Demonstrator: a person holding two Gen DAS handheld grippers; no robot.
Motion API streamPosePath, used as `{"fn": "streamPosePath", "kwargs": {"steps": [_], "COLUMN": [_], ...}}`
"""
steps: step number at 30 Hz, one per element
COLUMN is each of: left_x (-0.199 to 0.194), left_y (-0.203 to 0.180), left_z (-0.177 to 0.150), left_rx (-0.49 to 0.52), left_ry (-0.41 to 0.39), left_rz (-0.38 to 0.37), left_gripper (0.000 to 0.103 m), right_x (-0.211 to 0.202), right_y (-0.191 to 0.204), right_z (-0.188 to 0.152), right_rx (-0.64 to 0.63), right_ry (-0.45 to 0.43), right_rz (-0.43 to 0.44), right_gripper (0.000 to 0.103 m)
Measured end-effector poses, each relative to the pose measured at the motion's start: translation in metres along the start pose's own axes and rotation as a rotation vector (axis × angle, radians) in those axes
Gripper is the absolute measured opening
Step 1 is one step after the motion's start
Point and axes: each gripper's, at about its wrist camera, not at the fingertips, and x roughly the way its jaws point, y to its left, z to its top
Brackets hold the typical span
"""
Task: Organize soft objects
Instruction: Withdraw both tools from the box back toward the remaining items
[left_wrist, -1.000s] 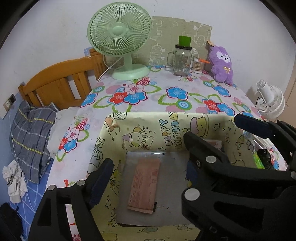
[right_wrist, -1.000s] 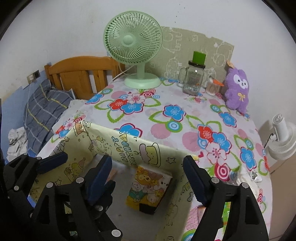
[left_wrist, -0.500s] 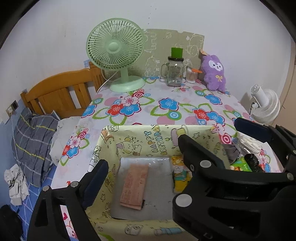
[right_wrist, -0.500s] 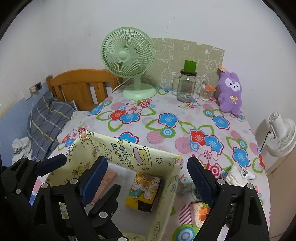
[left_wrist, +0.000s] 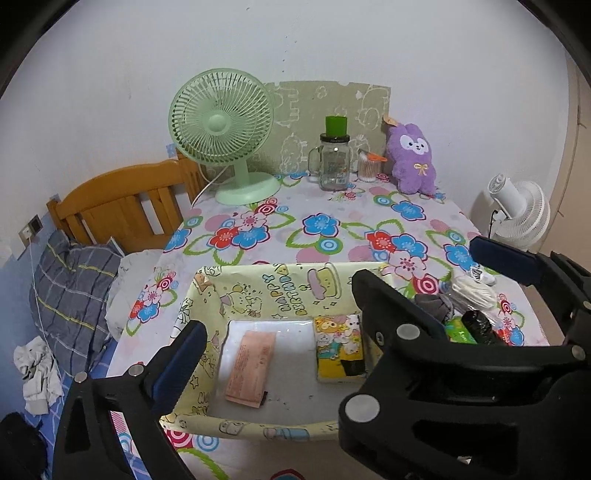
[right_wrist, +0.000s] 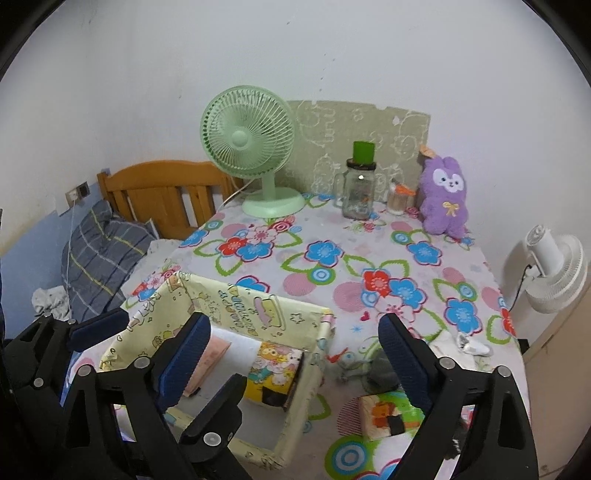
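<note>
Opening wide and empty, left gripper (left_wrist: 277, 317) and right gripper (right_wrist: 295, 354) had retreated toward 6 o'clock; pink tissue pack (left_wrist: 251, 365) and cartoon tissue pack (left_wrist: 338, 347) lay released in box (left_wrist: 258, 277).

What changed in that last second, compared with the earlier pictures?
Both grippers, left and right, drew up and back from the yellow box, so more of the table shows. Their jaws have just been opening, with nothing between them. The pink packet and cartoon tissue pack stayed in the box.

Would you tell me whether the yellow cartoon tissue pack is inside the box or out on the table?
Inside: the tissue pack lies flat on the box floor.
</note>
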Motion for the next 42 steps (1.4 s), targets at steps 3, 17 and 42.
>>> {"fn": "streamPosePath", "kwargs": {"steps": [3,17,42], "left_x": [-0.006,-0.024,-0.024], "left_y": [-0.007,-0.062,-0.131], "left_z": [-0.001,-0.004,-0.021], "left_rx": [0.011,0.066,0.068], "left_ry": [-0.02,-0.059,-0.067], "left_rz": [0.003,-0.049,-0.179], "left_gripper": [0.103,0.103,0.103], "right_x": [-0.011,-0.049,-0.078], "right_y": [-0.005,-0.052,-0.118], "right_z": [-0.002,-0.018,-0.06], "right_rx": [-0.002,0.021,0.079], "right_ry": [-0.029,-0.088,-0.09], "right_rz": [-0.026,-0.106,-0.137], "right_gripper": [0.098,0.102,0.103]}}
